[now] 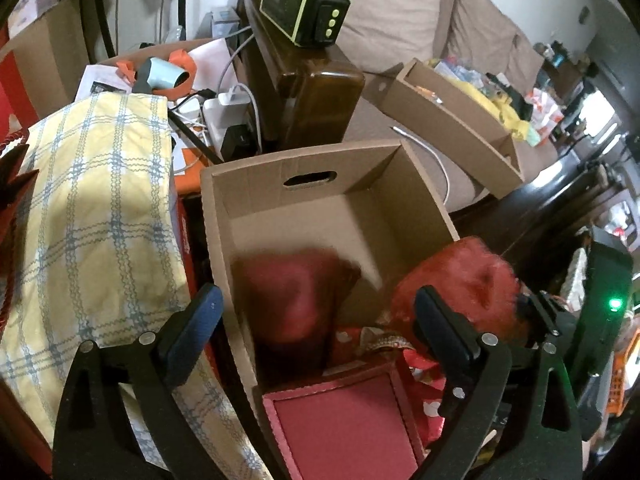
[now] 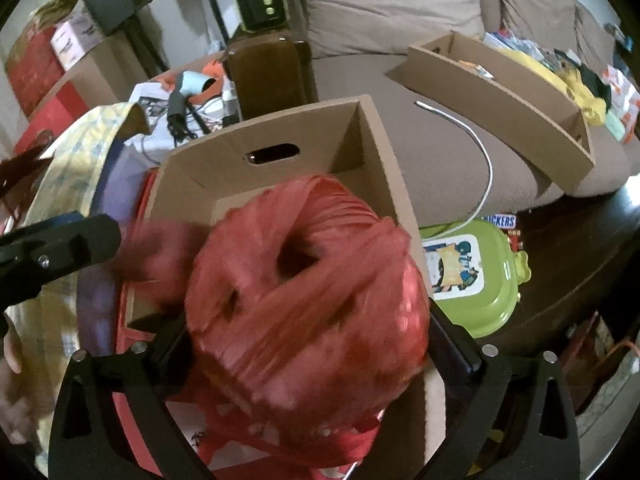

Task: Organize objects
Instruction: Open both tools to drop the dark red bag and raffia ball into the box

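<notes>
An open cardboard box stands in front of me, also seen in the right wrist view. My left gripper hangs over it, jaws open wide. A blurred dark-red object shows below them inside the box, touching neither finger. A red flat box and red patterned wrapping lie at the box's near end. My right gripper is shut on a big ball of red raffia string, held above the box's right side.
A yellow plaid cloth lies left of the box. A shallow cardboard tray and a white cable rest on the beige sofa. A green lidded container sits on the dark table at the right. A green-black device tops the brown armrest.
</notes>
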The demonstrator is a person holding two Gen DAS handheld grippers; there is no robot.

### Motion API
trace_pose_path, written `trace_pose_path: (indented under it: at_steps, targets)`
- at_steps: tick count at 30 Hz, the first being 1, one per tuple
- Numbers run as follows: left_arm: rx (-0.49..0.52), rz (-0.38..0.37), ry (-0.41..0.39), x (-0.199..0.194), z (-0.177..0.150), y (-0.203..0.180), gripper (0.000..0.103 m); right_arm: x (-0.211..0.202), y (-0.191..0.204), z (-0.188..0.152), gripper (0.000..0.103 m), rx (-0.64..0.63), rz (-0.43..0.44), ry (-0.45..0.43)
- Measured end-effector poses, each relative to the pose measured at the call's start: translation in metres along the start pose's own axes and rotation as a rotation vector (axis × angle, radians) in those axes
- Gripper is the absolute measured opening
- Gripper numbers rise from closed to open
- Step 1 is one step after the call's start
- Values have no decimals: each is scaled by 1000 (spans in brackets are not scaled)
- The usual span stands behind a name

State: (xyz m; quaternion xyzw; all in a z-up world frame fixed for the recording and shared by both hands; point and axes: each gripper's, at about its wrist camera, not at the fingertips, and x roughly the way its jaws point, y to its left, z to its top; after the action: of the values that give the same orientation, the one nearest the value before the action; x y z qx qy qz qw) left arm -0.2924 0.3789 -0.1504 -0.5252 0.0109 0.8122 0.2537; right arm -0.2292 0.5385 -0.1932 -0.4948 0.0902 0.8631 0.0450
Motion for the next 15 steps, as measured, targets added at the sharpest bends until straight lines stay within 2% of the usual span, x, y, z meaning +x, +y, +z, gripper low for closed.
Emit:
trace_pose_path:
  at_steps: [5,15]
  targets:
    - [-1,-5,-3,0,0,1,97,-15,1,6,101,9,18,-69]
    - [-5,-14,-3,-2,1,4,97,-30,-7,10,101,50,29,-95]
